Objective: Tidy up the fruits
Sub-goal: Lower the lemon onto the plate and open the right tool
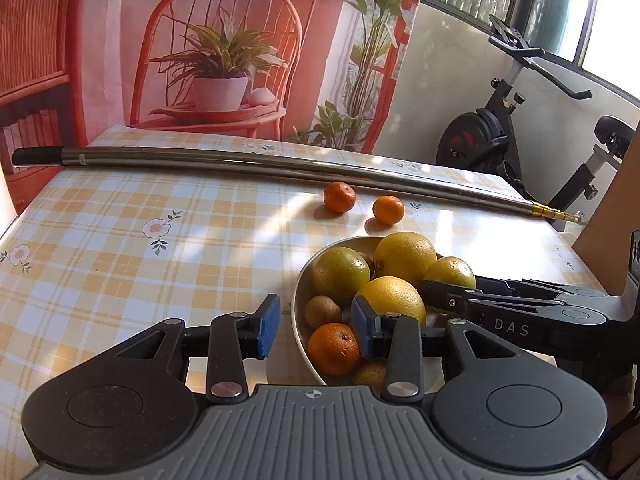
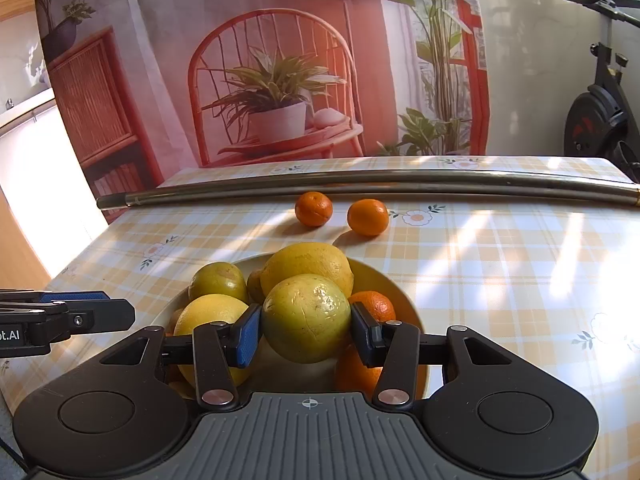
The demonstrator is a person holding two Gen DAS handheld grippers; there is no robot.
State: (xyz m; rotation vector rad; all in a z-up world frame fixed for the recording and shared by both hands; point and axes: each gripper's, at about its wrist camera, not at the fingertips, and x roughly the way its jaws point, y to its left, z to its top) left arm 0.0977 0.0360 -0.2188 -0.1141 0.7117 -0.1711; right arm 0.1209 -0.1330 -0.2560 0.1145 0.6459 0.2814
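Right gripper, lower centre of the right wrist view: jaws part open and closed on a large yellow-green citrus, both blue pads pressed to its sides, the fruit sitting on top of the pile in the bowl. Left gripper, lower centre of the left wrist view: jaws part open with nothing gripped; the near rim of the bowl passes between the pads, the left pad over the bench, the right pad over the bowl in front of a small orange mandarin. Bowl, pale and shallow, right of centre in the left view: holds several large yellow and yellow-green citrus, among them one at the pile's top, a brown kiwi at its left side, and the mandarin at its near edge. Right gripper's fingers enter from the right edge of that view, reaching over the bowl. Bench, covered in a yellow checked cloth with flower prints. Two loose mandarins, beyond the bowl, on the cloth and near each other: left one, right one. Long metal pole, lying across the bench just behind them. Printed backdrop showing a red chair and potted plant, upper frame. Exercise bike, upper right.
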